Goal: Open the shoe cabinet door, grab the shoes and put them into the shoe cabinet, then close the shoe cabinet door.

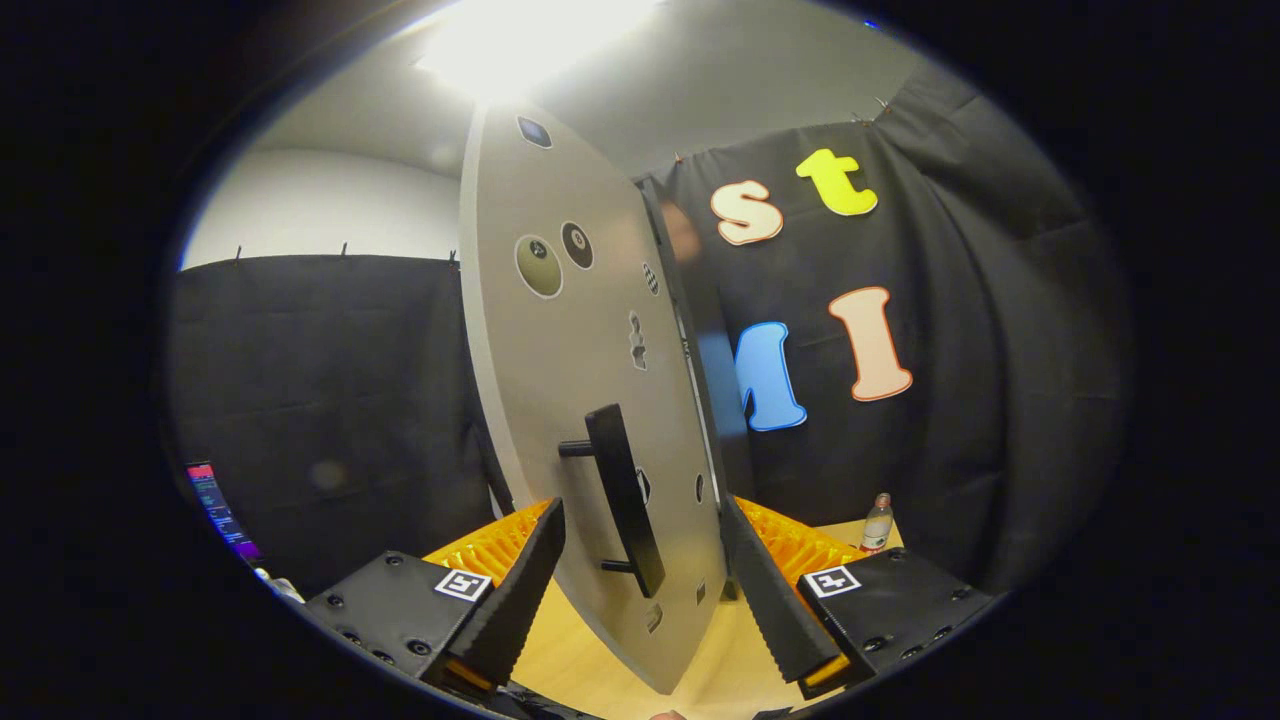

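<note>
The hand-held gripper [640, 590] has its 2 fingers spread wide apart, and the shoe cabinet door [570, 380] stands edge-on between them. The left finger [515, 590] lies just beside the door's outer face, the right finger [775, 600] beside its far edge; whether either pad touches the panel cannot be told, and neither visibly presses on it.

On the door's pale grey face, a dark bar handle [625, 495] sits on 2 short posts, upright and slightly tilted, in the gap between the fingers and closer to the left one. Higher on the same face are 2 round stickers [555, 258], with a few smaller marks scattered further down the panel. The door reaches from the light wooden counter [590, 640] below the fingers up toward a bright ceiling light [530, 40].

Beyond the right finger, a small clear bottle [877, 522] with a dark cap stands upright on the counter, close to the black cloth wall [960, 330]. Beyond the left finger, a lit screen [220, 510] shows low against the cloth wall, well apart from the door.
</note>
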